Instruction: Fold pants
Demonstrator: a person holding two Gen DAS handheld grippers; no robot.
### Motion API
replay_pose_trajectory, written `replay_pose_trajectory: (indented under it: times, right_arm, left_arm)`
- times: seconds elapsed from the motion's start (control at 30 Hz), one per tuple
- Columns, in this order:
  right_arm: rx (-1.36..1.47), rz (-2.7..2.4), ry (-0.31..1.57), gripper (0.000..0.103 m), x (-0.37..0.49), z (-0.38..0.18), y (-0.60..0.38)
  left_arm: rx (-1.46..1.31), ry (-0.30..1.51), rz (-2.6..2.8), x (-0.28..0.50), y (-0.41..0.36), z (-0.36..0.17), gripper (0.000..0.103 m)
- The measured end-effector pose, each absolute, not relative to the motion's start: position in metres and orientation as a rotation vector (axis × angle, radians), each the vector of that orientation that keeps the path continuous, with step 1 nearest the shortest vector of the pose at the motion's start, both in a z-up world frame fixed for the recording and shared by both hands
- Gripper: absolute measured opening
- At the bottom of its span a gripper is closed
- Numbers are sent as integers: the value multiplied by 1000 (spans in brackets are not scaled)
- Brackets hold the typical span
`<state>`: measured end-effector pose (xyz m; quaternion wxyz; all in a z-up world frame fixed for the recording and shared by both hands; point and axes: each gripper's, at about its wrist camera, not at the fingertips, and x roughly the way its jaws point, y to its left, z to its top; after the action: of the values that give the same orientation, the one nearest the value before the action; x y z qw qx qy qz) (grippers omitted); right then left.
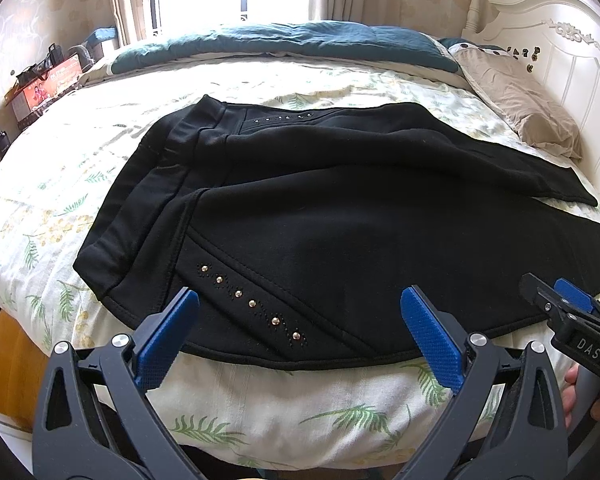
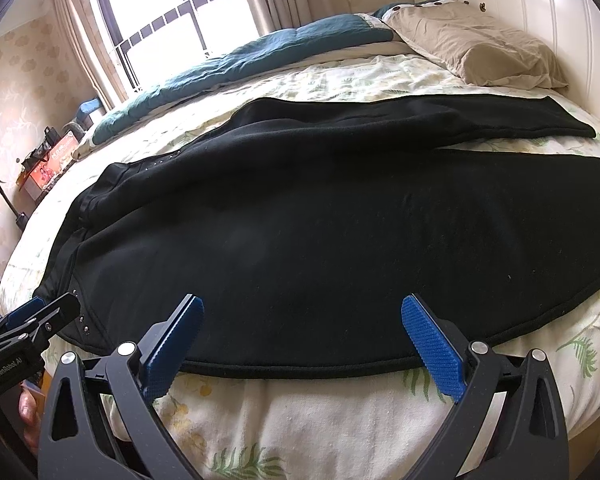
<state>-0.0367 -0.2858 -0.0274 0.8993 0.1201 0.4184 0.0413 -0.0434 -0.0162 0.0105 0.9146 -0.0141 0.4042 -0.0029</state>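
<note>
The black pants [image 1: 320, 208] lie spread flat across the bed [image 1: 260, 400], filling the centre of both frames — legs still apart, no fold made yet. Left gripper [image 1: 300, 316] and right gripper [image 2: 302, 320] hover wide open at the near hem, empty.

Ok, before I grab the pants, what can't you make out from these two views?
- Left wrist view: the pants leg ends, cut off by the right edge.
- Right wrist view: the waistband, foreshortened and partly behind the left gripper.
- Both views: the box print, too small; outside the window, overexposed.
</note>
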Motion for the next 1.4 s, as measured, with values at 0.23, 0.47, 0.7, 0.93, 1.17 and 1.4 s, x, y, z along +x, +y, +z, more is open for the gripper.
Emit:
replay_pose_trajectory:
  times: [0.23,0.47,0.7,0.93,1.17,1.4]
  right_arm:
    - [246,85,866,99,-36,-28,-285]
    - [244,85,872,99,-35,-31,-284]
    - [235,88,876,99,-34,-33,-284]
    - [222,196,846,99,-3,-12,-305]
    - [134,336,773,99,78,22,-321]
    - [-24,504,838,99,187,17,-309]
  left_arm:
    - [-27,832,-6,-44,-16,10,101]
    - [-18,836,-9,-42,-19,10,101]
    - [-9,835,-8,-38,-17,7,101]
    - [-9,907,-196,0,34,23,101]
    - [-140,927,-293,118,137,55,101]
    - [-291,1108,-438,235,163,21,99]
